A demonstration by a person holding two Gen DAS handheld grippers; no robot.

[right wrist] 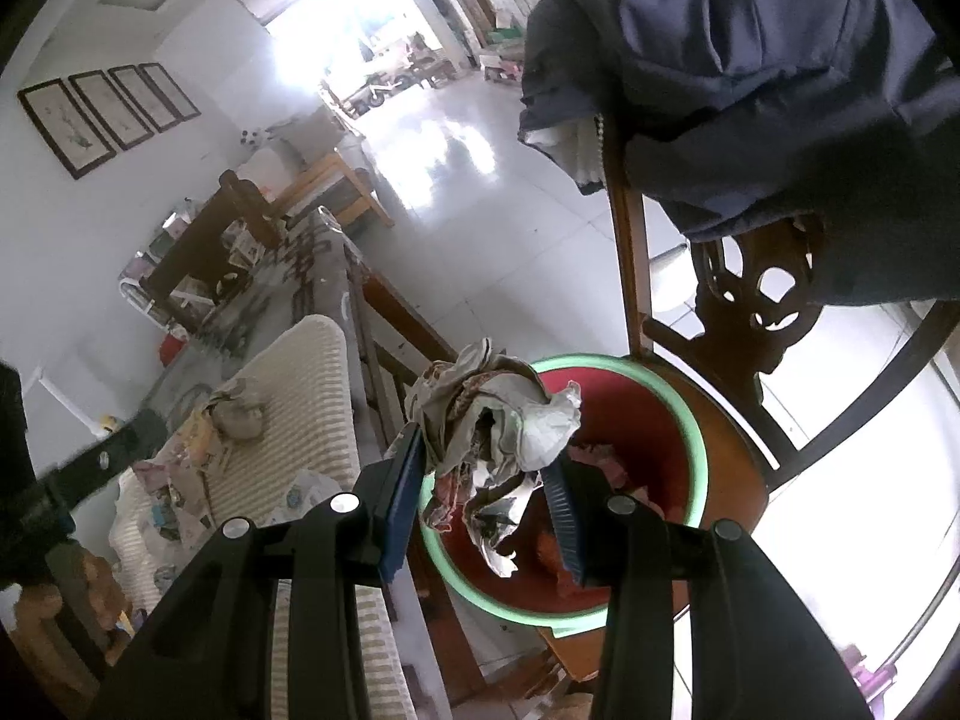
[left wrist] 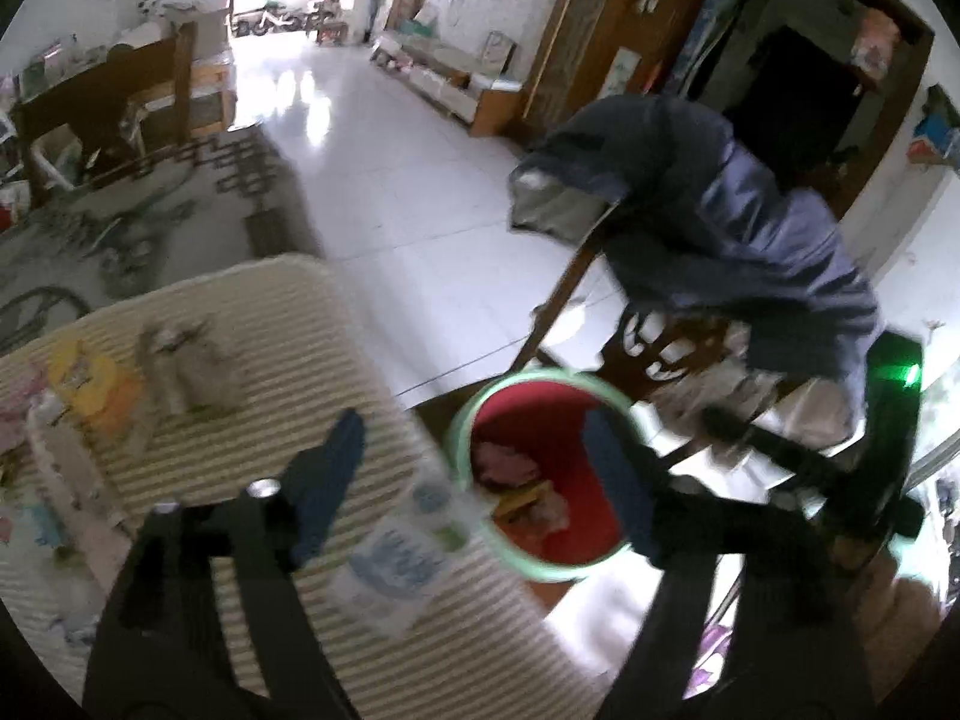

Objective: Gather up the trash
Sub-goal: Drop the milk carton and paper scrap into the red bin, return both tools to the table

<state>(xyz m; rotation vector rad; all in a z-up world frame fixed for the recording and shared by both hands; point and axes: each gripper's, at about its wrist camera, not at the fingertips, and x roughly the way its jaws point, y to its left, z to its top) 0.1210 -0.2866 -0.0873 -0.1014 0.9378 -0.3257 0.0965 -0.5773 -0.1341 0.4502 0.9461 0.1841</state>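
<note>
My right gripper [right wrist: 486, 474] is shut on a crumpled wad of paper trash [right wrist: 498, 420] and holds it above a red basin with a green rim [right wrist: 690, 438] that stands on a wooden chair seat. Several scraps lie in the basin. My left gripper [left wrist: 480, 456] is open and empty, over the edge of the striped table [left wrist: 288, 312] beside the basin [left wrist: 474, 402]. On the table lie a blue-printed wrapper [left wrist: 393, 564], a grey crumpled wad [left wrist: 192, 366] and a yellow packet [left wrist: 90, 384]. The right gripper's body [left wrist: 780, 480] shows in the left wrist view.
A wooden chair [right wrist: 750, 300] with a blue jacket [right wrist: 750, 72] draped over its back holds the basin. A patterned sofa [left wrist: 120, 222] and wooden side table [left wrist: 108, 102] stand beyond the striped table. White tiled floor [left wrist: 390, 180] stretches to a bright doorway.
</note>
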